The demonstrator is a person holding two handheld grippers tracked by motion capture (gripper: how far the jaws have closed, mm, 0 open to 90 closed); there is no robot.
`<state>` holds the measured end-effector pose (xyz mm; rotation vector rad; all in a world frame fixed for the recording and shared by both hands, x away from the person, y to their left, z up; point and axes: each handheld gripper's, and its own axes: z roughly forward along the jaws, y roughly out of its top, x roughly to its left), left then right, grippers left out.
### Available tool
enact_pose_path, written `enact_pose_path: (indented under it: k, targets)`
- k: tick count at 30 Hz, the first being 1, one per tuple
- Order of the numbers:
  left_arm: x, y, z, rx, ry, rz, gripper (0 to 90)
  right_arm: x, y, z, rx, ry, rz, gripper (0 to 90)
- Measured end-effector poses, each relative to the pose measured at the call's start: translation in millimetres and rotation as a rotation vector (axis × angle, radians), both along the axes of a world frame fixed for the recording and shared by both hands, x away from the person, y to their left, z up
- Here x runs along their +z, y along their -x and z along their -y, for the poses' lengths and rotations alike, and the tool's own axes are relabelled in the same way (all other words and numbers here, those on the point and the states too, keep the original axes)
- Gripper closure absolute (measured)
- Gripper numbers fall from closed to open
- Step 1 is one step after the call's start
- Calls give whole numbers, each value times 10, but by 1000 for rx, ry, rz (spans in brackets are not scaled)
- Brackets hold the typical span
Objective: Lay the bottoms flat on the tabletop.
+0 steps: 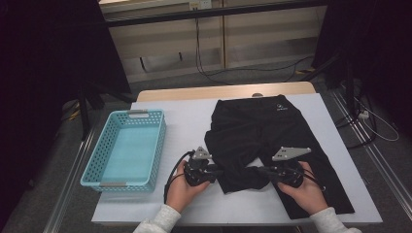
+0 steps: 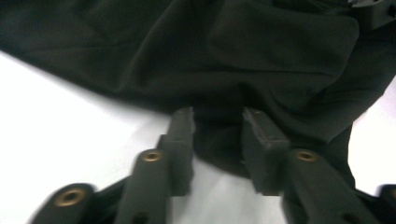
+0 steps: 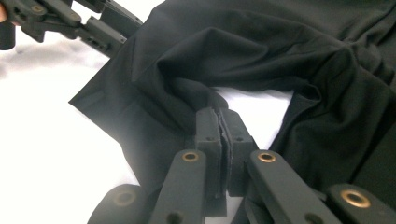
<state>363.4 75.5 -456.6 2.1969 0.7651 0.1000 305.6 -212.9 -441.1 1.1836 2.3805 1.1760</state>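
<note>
Black trousers (image 1: 265, 131) spread on white table (image 1: 194, 121) right of blue basket (image 1: 127, 148), right gripper (image 3: 219, 116) clamped tight on a fabric fold, left gripper (image 2: 217, 122) part open, hem between its jaws, not pinched.

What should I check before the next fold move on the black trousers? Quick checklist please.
1. Right gripper clamped on the black trousers: ok, cloth pinched between shut jaws.
2. Left gripper gripping: not ok, cloth lies between the jaws but the pads stand apart from it.
3. Near leg flat: not ok, bunched between the grippers.
4. Trousers fully on the white table: ok.
5. Blue basket out of the way: ok, at the left, apart from the cloth.
</note>
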Motion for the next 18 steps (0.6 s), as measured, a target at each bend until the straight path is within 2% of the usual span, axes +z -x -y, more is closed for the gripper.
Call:
enact_pose_path:
  k: [1, 6, 10, 16, 18]
  targets:
    - [-2, -1, 4, 16, 2, -4, 714, -5, 2, -8, 3, 1, -2, 871]
    - [-10, -22, -14, 24, 38, -68, 868, -14, -3, -43, 9, -3, -2, 873]
    - [49, -20, -56, 54, 46, -61, 880, -8, -6, -72, 15, -7, 4, 877]
    - [330, -42, -355, 110, 116, -53, 883, 1, -12, -55, 12, -11, 10, 858]
    - [384, -44, -456, 137, 130, -55, 884, -6, -15, -64, 13, 7, 8, 863]
